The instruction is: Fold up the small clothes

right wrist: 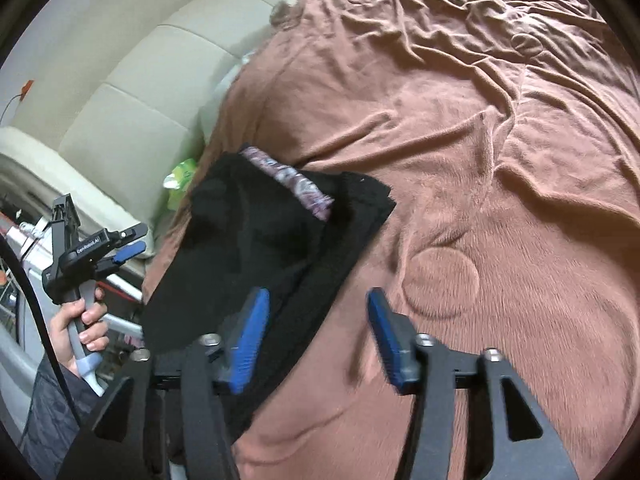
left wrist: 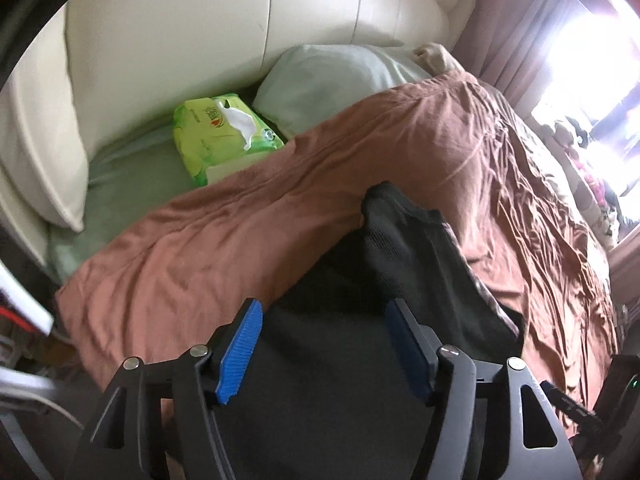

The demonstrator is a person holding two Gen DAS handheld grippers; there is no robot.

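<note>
Black garment [right wrist: 256, 248] lies folded on the brown blanket [right wrist: 480, 160], left of my right tool [right wrist: 316, 336] and under my left tool [left wrist: 320, 344]; both tools spread, pinching nothing; left looks nearer.

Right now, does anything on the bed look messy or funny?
Yes. The black knitted garment lies crooked on the wrinkled brown blanket, with a purple patterned cloth poking out of its top edge. A white tissue also sticks out of the green tissue pack.
</note>
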